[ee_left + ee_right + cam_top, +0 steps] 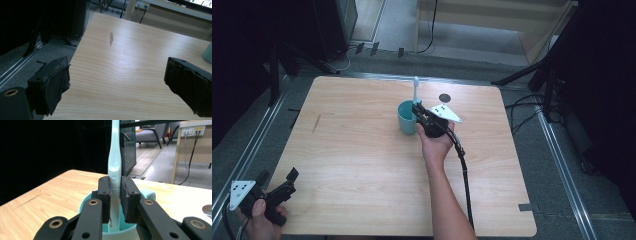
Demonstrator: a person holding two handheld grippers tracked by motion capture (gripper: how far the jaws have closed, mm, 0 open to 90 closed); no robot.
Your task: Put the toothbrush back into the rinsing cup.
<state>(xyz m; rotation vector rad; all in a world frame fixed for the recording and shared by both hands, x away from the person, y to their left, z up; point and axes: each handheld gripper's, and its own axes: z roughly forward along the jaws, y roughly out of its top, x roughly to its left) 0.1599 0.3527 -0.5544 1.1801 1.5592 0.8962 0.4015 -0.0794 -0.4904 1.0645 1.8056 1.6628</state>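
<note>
A teal cup point(405, 118) stands near the middle of the wooden table point(362, 160). A pale blue toothbrush point(416, 89) stands upright in it, head up. My right gripper point(418, 111) is shut on the toothbrush handle just above the cup rim. In the right gripper view the toothbrush point(115, 170) is clamped between the two black pads point(104, 197), with the cup point(125, 232) below. My left gripper point(277, 177) sits at the table's near left corner, open and holding nothing. In the left gripper view its gripper point(117, 82) has jaws wide apart over bare wood.
A dark round spot point(444, 97) lies on the table behind the cup. A dark streak point(316, 123) marks the wood at left. Metal rails point(562, 165) run along both table sides, with stand legs and cables point(532, 80) on the floor beyond.
</note>
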